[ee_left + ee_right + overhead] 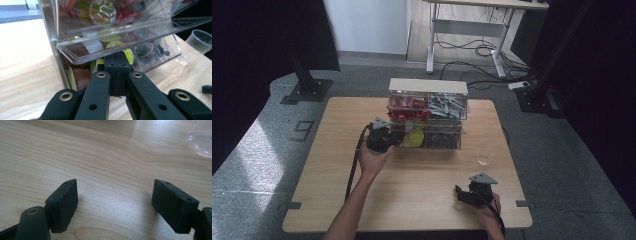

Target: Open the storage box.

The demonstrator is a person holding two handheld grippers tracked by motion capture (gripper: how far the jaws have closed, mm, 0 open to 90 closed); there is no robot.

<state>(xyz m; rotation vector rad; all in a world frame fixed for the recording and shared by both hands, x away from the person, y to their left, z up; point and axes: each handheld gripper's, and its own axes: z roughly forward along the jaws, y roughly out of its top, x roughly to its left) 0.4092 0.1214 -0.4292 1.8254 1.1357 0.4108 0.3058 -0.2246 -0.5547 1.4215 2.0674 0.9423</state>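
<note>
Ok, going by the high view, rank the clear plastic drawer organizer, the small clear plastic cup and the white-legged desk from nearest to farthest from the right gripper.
1. Small clear plastic cup, just beyond the right gripper.
2. Clear plastic drawer organizer, mid-table, up left.
3. White-legged desk, on the floor past the table.

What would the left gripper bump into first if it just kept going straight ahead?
Most likely the lower drawer of the clear organizer, or the capsules just behind it. The left gripper, jaws shut, points at the drawer's tilted front edge from very close, though the exact gap is hard to judge.

Glossy clear plastic organiser (428, 107), matt wooden table (412, 190)
</note>
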